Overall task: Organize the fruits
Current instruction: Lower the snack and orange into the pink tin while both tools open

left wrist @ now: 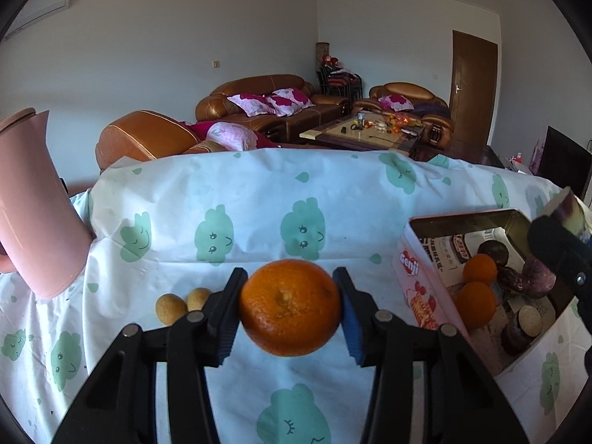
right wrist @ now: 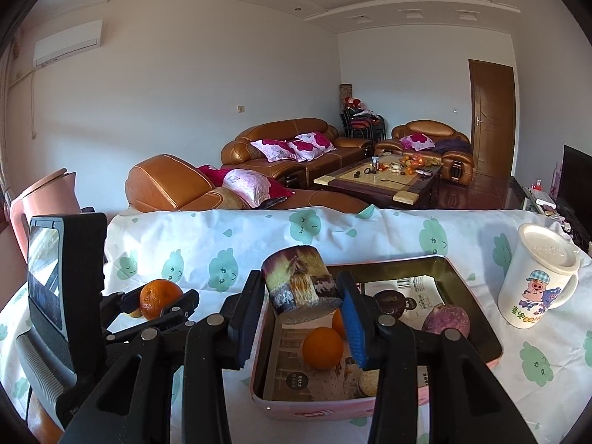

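Left wrist view showed the orange [left wrist: 290,307] pinched between your left gripper [left wrist: 290,309]'s two pads, one on each flank, clear of the cloud-print tablecloth [left wrist: 222,192] and lifted above it; you held it by its widest girth, which I judge the surest bite on a round fruit that would otherwise roll out. Its stem dimple faced back toward the camera, so its short axis ran along the fingers and pointed away from you, while the broad middle lay across the jaws. Two small tan fruits [left wrist: 183,305] sat on the cloth just behind the left finger, untouched. To the right stood the pink tin box [left wrist: 412,270], open at the top, already holding two oranges [left wrist: 477,286] and some dark purple pieces, which is why I take the box as the collecting place. Over that box, in the right wrist view, your right gripper [right wrist: 301,290] was clamped on a short cut length of sugarcane [right wrist: 296,277], purple and yellow, gripped across its barrel. Its long axis lay roughly level and crosswise to the fingers, tilted a little, with one cut end toward the camera's lower right. It hung above the near half of the box, apart from the fruit below, and I judge it was poised to be set down inside. A lidded mug [right wrist: 536,277] stood beside the box on the right, and a pink kettle [left wrist: 33,203] at the far left.
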Available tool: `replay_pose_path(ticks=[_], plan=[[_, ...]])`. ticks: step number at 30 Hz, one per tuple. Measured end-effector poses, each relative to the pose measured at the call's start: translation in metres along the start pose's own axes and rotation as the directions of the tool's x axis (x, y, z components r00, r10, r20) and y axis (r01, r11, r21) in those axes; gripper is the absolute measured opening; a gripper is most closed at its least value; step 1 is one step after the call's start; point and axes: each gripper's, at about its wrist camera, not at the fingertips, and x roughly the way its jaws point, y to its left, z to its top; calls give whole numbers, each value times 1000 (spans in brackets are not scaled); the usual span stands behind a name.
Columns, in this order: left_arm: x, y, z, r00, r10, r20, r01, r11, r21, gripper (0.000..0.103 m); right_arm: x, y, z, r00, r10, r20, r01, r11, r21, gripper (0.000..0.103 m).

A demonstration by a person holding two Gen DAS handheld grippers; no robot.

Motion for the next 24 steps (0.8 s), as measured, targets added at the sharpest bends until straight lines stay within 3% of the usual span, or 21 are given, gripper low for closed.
replay_pose_path(ticks=[9,24], plan=[[-24,-18,2,998,-23,51,23,1000,2,49,-11,-5,-3,1000,12,5,-12,1000,-28,43],[-31,-71,7,990,-115,76,113,993,42,49,-19,-81,6,993,-113,36,111,992,55,43]])
